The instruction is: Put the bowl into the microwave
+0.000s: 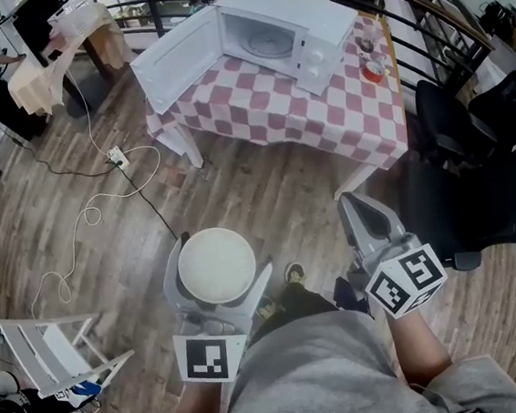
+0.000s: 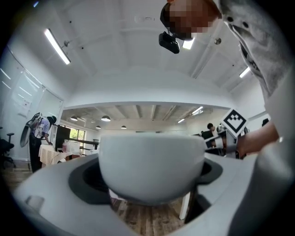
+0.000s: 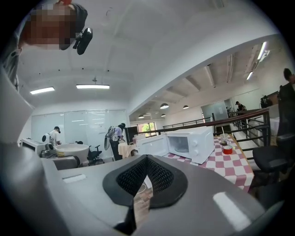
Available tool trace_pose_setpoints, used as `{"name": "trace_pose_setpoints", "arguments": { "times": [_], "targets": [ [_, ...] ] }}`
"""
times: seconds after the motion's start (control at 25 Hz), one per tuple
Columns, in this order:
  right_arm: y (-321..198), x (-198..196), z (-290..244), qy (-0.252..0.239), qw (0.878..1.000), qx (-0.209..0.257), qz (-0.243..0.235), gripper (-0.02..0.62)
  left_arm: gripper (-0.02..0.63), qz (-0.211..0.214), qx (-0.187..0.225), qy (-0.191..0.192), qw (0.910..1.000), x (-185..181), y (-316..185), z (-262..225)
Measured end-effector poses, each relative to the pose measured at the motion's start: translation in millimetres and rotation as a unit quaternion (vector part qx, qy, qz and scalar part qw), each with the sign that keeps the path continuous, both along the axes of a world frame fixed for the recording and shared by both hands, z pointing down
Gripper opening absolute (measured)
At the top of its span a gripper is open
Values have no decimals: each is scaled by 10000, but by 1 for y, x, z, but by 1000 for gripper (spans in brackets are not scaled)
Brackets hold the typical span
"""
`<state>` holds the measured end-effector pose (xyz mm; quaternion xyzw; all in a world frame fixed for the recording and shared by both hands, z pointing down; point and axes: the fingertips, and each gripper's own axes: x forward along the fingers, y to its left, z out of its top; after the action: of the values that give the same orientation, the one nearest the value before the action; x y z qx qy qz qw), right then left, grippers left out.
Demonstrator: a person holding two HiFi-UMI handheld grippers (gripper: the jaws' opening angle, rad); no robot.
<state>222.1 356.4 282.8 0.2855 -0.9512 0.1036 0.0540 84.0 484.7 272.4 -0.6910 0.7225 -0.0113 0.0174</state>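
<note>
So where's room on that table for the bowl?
The checked cloth is bare in front of the microwave, between its open door and the right edge. The far right corner is crowded with little containers. Inside the microwave only the glass plate shows.

**Inspector A:** Your bowl [image 1: 217,266] is plain off-white. Your microwave [image 1: 290,28] is white throughout.

**Inspector B:** Noted. Your tabletop [image 1: 266,108] wears a pink-and-white check cloth; your floor [image 1: 266,200] is brown wood plank, its cable [image 1: 89,214] white.

**Inspector A:** Your left claw [image 1: 216,260] and right claw [image 1: 361,210] are pale grey, pads [image 3: 161,179] black and mesh-textured. Marker cubes [image 1: 405,282]: black-and-white squares.

**Inspector B:** Your trousers [image 1: 311,360], grey.
</note>
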Motion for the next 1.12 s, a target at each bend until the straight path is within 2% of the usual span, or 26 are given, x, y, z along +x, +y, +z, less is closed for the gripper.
{"name": "trace_pose_setpoints", "arguments": {
  "times": [0.24, 0.6, 0.96, 1.12],
  "targets": [
    [3, -13, 11, 59, 9999, -9, -159, -2, 514, -119, -1, 141, 9998, -6, -1, 8],
    [-29, -28, 19, 6, 9996, -37, -277, -2, 514, -258, 6, 7, 9997, -22, -33, 10],
    [-107, -52, 28, -7, 9996, -114, -273, -2, 514, -211, -125, -48, 9997, -50, -116, 10],
    [-149, -60, 32, 58, 9996, -104, -253, -2, 514, -225, -12, -147, 9996, -64, -162, 7]
  ]
}}
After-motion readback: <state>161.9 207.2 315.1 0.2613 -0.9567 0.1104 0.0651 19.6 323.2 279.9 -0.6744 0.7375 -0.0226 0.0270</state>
